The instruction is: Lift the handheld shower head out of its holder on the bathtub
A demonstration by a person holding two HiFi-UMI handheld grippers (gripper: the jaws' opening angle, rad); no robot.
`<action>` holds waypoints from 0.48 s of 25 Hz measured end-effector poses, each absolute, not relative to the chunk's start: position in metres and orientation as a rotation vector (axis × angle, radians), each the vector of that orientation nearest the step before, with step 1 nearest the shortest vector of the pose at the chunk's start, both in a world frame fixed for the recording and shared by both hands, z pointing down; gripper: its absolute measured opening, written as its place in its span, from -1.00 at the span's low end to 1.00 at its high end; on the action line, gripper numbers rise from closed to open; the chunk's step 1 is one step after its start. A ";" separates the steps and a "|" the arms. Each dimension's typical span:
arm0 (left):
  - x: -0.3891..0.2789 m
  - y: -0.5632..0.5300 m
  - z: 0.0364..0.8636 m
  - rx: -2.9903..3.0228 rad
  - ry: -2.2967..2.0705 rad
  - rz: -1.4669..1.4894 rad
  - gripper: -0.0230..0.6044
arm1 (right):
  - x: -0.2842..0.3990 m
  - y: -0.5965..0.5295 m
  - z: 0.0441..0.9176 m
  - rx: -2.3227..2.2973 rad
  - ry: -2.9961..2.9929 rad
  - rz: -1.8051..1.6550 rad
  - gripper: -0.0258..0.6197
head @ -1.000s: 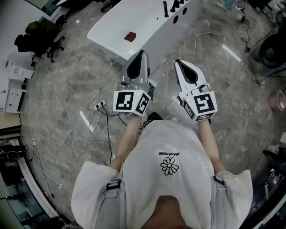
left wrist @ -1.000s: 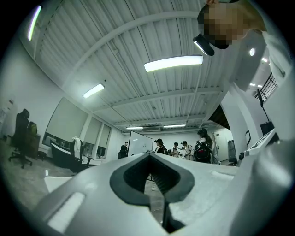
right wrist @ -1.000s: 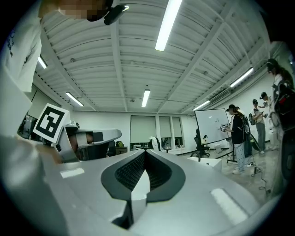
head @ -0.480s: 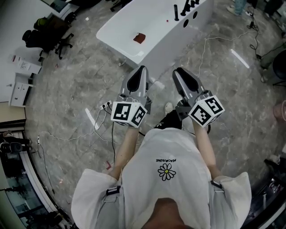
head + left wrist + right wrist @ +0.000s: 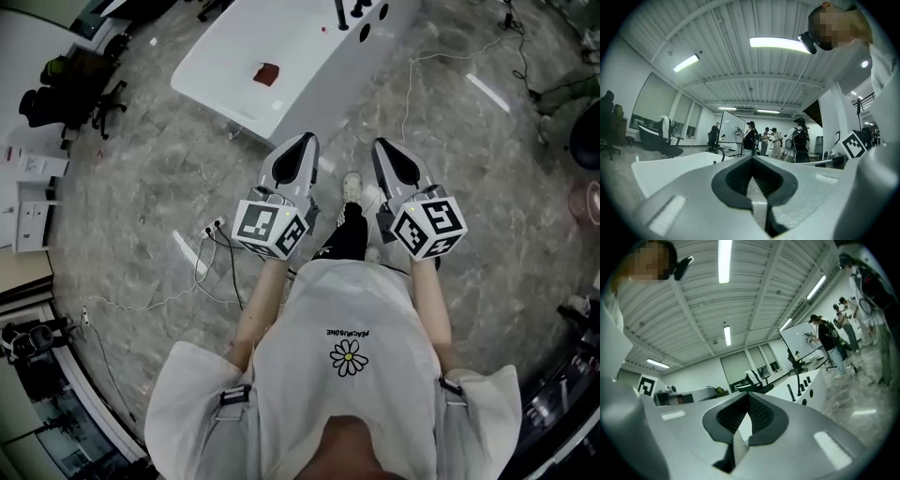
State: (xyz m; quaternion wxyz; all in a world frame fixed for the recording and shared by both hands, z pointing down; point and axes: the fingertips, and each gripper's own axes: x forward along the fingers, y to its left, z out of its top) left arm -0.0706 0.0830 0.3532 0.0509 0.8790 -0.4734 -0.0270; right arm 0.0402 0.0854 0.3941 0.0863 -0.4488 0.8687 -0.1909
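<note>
Right claw (image 5: 749,394) has its jaws together, having just been closing with nothing between them. Left claw (image 5: 752,158) is likewise closed tight and empty. Both point level toward the bathtub (image 5: 815,380), well apart from it. Dark fittings stand on its far rim. The tallest, likely the shower head (image 5: 790,389), stands upright, ahead and to the right of the right claw, which looks slightly better placed to reach it.

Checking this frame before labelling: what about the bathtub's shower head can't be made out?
- Head view: black fittings on the bathtub are cut by the top edge.
- Right gripper view: the fittings are too small to tell shower head from holder.
- Head view: red thing in the tub, too small to identify.
</note>
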 end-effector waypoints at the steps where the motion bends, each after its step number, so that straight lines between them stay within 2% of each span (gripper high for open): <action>1: -0.069 0.072 0.353 2.679 -1.429 -0.082 -0.93 | 0.042 0.073 0.396 -1.386 2.595 -0.538 -0.85; 5: -0.077 0.017 0.344 2.702 -1.441 -0.142 -0.93 | 0.032 0.019 0.393 -1.394 2.627 -0.488 -0.85; 12: -0.141 -0.110 0.338 2.543 -1.566 -0.352 -0.93 | -0.015 -0.105 0.378 -1.257 2.733 -0.552 -0.85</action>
